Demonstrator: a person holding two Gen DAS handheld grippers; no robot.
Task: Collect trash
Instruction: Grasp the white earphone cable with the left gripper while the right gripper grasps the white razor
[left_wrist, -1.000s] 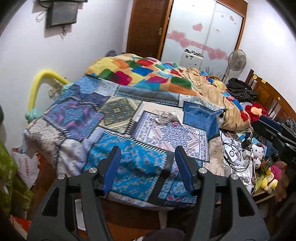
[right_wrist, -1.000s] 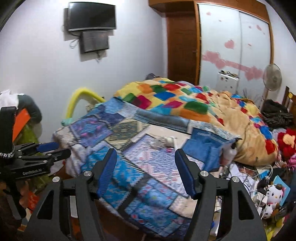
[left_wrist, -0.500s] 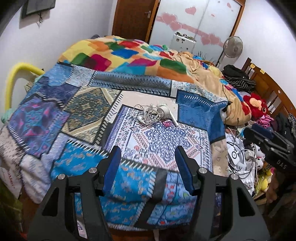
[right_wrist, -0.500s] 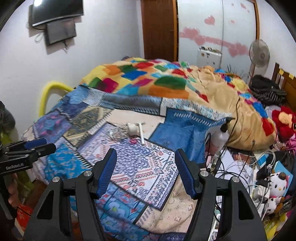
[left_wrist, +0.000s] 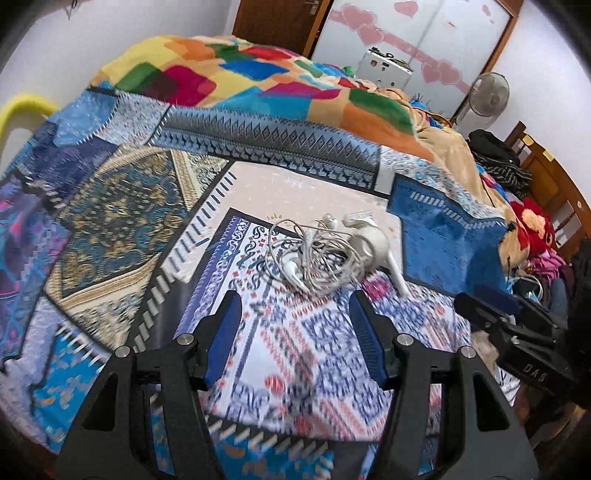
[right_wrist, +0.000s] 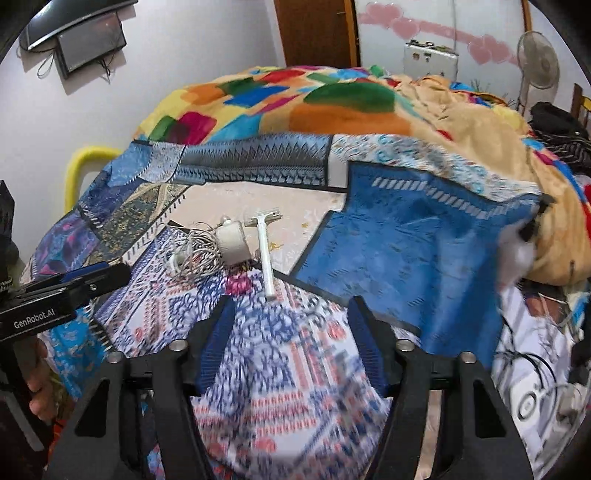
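**Both claws closed in on the litter on the bed**

Over the last second we brought both claws forward and down over the quilt (left_wrist: 122, 221). A second earlier the small pile sat far ahead, a pale speck in the middle of the bed; it now lay just ahead of the fingertips in both wrist views, large enough to make out.

Ahead of the left claw (left_wrist: 295, 306), slightly right of its centre line, lay a tangle of white cord (left_wrist: 314, 258). Touching the tangle's right side was a pale roll (left_wrist: 373, 240), and a razor (right_wrist: 264, 251) lay against that, handle pointing back toward us. From the right claw (right_wrist: 288, 314) the razor's handle end lay just ahead and a little left of centre, with the roll and cord further left.

The left claw stood about half open with nothing between its fingers, unchanged. The right claw's jaws had just been closing somewhat, yet remained apart with only quilt showing between them; neither held anything.

We judged this the end of the approach: the trash was within reach but untouched. The razor looked the natural pick for the right claw, the cord for the left. The loose cord might snag the roll when lifted, and the soft quilt could get pinched along with the thin handle.
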